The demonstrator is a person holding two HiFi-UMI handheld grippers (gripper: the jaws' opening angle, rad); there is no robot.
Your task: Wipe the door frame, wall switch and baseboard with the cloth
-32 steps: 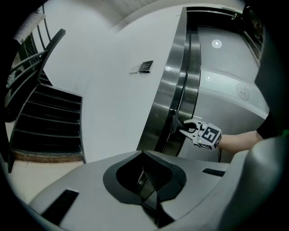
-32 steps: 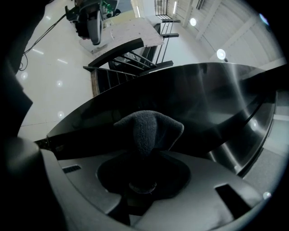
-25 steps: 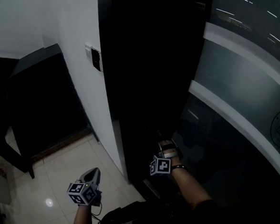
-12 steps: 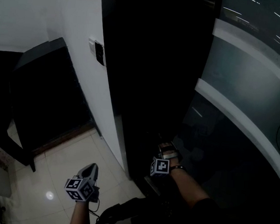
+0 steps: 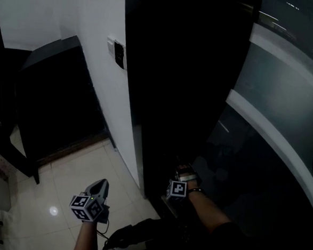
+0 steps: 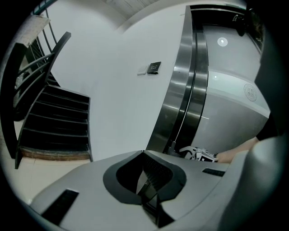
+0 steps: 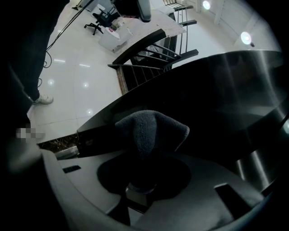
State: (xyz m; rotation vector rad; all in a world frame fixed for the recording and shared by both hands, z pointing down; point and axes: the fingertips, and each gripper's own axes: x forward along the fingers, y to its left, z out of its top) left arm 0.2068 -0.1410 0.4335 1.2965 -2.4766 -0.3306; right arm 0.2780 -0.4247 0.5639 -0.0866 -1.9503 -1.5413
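1. Head view: two grippers are seen, each carrying one marker cube. The left gripper (image 5: pixel 100 186) is held over the pale tiled floor (image 5: pixel 62 174). The right gripper (image 5: pixel 184 169) is held low against the dark door frame (image 5: pixel 164 95).
2. In the left gripper view the jaws are seen pressed together, with nothing between them.
3. In the right gripper view one dark grey cloth (image 7: pixel 151 128) is pinched between the jaws. Its bunched end stands up beyond them, close to the dark metal of the frame. Whether the cloth touches the metal cannot be told.
4. One wall switch (image 5: pixel 117 54) is mounted on the white wall (image 5: pixel 94 26), just beside the frame's left edge and well above both grippers.
5. One glass door (image 5: pixel 266 86) is seen to the right of the frame, crossed by two pale bands.
6. One dark staircase (image 6: pixel 54 131) is seen to the left of the white wall.
7. One office chair (image 7: pixel 101 18) is seen far off across the shiny floor in the right gripper view.
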